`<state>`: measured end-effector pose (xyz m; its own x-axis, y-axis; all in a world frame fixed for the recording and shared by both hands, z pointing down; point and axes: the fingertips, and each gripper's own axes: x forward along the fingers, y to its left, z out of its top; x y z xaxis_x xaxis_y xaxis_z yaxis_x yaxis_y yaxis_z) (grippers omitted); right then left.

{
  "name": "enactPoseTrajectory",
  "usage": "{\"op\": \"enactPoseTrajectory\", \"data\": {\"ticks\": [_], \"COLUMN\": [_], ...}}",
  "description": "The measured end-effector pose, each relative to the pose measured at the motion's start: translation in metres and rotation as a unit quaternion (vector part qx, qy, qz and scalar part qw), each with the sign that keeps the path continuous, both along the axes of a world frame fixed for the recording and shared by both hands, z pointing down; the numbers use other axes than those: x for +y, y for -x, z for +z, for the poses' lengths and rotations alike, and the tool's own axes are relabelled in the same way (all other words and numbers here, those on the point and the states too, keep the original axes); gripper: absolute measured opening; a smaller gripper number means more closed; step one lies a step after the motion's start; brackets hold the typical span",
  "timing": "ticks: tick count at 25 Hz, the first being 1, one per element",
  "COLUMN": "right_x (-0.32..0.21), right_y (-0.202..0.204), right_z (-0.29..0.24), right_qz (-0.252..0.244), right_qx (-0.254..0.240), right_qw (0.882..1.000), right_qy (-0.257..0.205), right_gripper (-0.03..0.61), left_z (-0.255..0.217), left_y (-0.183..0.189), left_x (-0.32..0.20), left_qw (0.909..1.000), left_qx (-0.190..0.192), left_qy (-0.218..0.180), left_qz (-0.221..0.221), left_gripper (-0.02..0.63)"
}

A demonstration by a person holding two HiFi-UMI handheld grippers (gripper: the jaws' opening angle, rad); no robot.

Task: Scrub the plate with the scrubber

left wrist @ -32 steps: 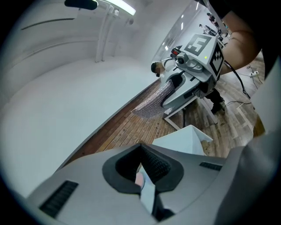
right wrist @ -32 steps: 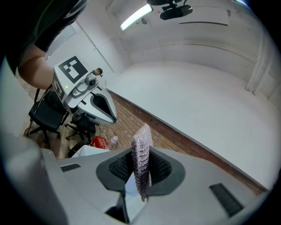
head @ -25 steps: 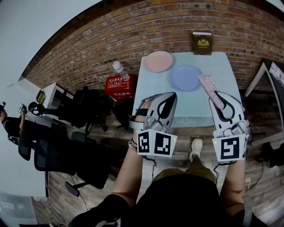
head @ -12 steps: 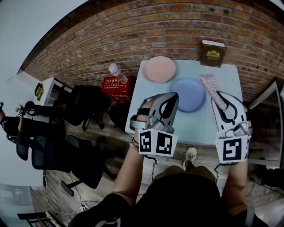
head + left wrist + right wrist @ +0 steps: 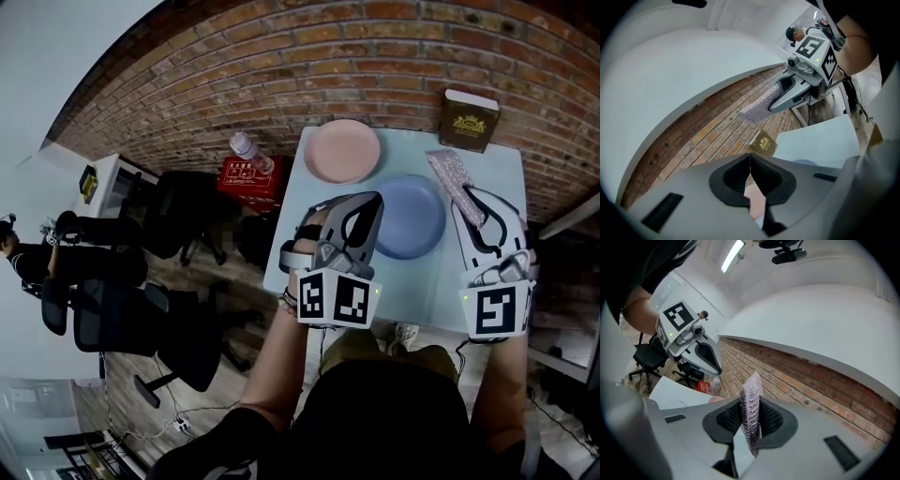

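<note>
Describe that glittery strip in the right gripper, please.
The scrubber is a flat, narrow strip of pinkish-silver, glittery mesh that looks soft. The right gripper is shut on one end of it, and the free end sticks out past the tips. It is held in the air above the table. In the head view it sits just right of the blue plate, and it seems to touch nothing but the gripper.
</note>
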<state>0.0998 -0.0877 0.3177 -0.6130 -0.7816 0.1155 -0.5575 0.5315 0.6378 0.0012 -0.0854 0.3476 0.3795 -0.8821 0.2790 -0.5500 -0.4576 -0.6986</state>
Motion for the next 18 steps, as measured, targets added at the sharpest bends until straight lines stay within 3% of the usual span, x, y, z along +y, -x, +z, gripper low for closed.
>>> {"op": "enactPoseTrajectory", "data": {"ticks": [7, 11, 18], "right_x": [-0.021, -0.034, -0.039], "right_y": [0.036, 0.054, 0.067], "right_z": [0.008, 0.001, 0.019], "right_qz": [0.019, 0.041, 0.089], "right_qx": [0.015, 0.015, 0.030], "right_qw": [1.000, 0.999, 0.995], "right_qy": [0.015, 0.016, 0.027], "right_gripper": [0.091, 0.091, 0.091], "left_z": [0.007, 0.000, 0.018], "left_y": [0.033, 0.049, 0.059], "left_x": [-0.022, -0.043, -0.053], "left_qw": [0.9989, 0.9979, 0.9917], "left_qx": [0.027, 0.049, 0.071], "left_qy": [0.029, 0.020, 0.048], "left_qz": [0.025, 0.039, 0.096], "left_gripper": [0.025, 0.023, 0.023]}}
